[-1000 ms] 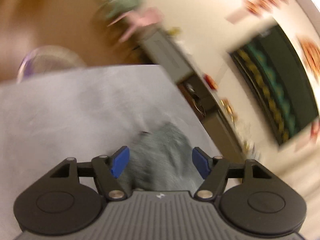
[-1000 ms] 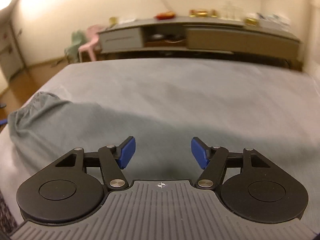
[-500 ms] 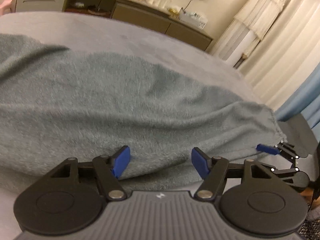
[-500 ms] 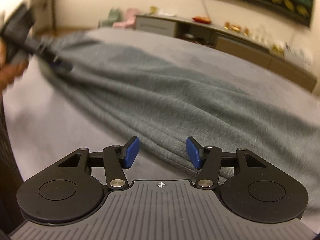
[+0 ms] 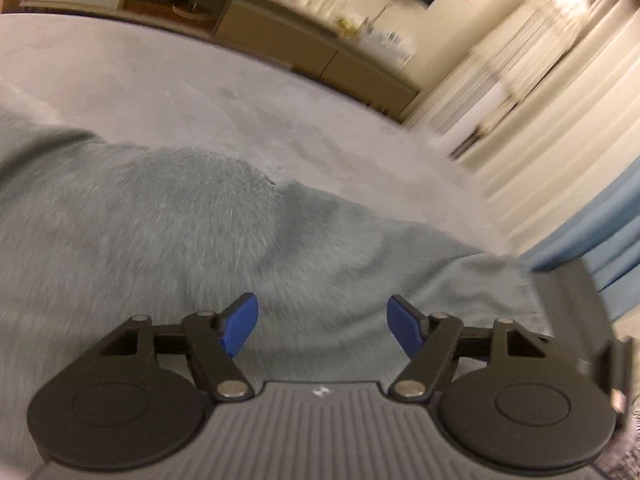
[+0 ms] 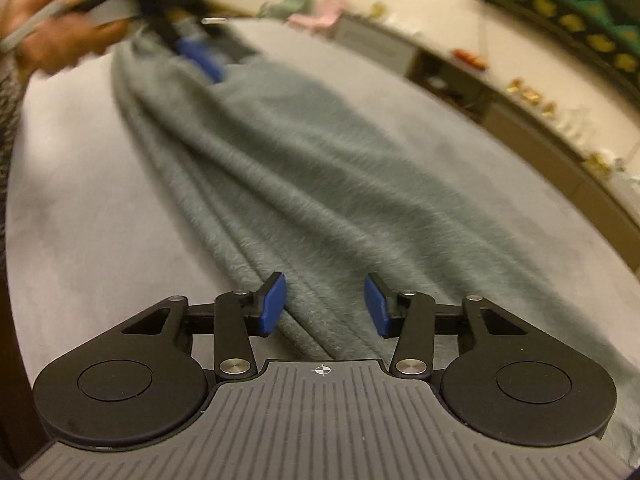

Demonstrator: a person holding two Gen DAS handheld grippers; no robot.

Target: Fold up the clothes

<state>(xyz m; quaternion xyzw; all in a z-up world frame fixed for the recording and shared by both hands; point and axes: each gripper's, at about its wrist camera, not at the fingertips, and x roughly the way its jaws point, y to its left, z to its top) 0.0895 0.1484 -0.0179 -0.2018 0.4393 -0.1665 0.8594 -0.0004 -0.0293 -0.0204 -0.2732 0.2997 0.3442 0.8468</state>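
Grey bed cover [image 6: 80, 208] carries a fuzzy grey-green garment [image 6: 320, 184] running diagonally from upper left to lower right. Right tongs [image 6: 325, 305] are closing astride its folded edge, pads apart; left tongs [image 5: 322, 322] are opening above the fabric.

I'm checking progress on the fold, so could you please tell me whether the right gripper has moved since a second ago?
Yes. The right gripper has come down to the fuzzy grey-green garment on the grey surface and rolled; the long sideboard now slants. Its jaws are closing around a fold.
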